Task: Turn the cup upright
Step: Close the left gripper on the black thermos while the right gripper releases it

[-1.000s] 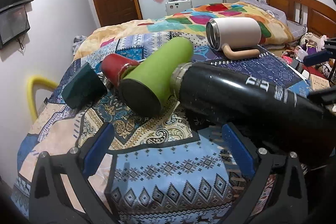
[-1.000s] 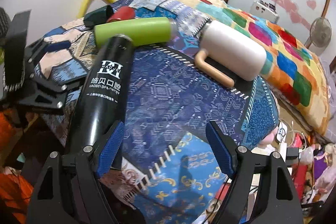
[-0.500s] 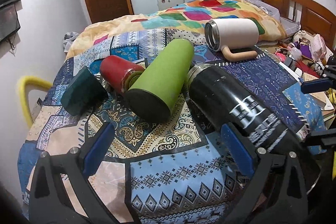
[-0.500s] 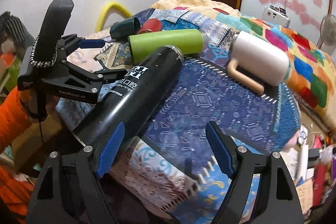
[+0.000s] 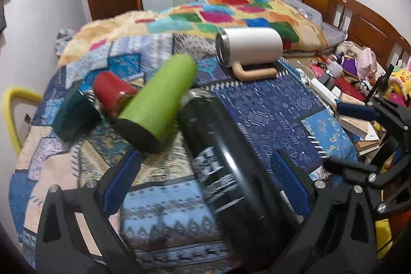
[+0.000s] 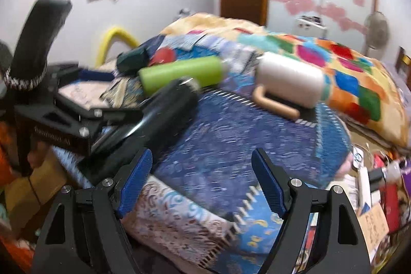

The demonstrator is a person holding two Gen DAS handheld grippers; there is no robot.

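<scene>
A tall black flask (image 5: pixel 226 168) lies on its side on the patterned bedspread (image 5: pixel 269 114), its base end between the wide-open fingers of my left gripper (image 5: pixel 205 179). It also shows in the right wrist view (image 6: pixel 154 120), where the left gripper (image 6: pixel 77 120) frames its lower end. My right gripper (image 6: pixel 203 184) is open and empty, to the right of the flask. A green flask (image 5: pixel 159 104), a red cup (image 5: pixel 113 91), a dark green cup (image 5: pixel 74 117) and a white mug (image 5: pixel 249 45) with a tan handle all lie on their sides.
A colourful quilt (image 5: pixel 231 14) is heaped behind the cups. The bed's right edge drops to a cluttered floor with books and toys (image 5: pixel 359 84). A wooden headboard (image 5: pixel 359 22) stands at the right. A yellow hoop (image 5: pixel 15 107) leans by the left wall.
My left gripper has moved so the black flask's base now lies between its fingers. My right gripper has drawn back to the right, away from the flask. The cups have not moved.
</scene>
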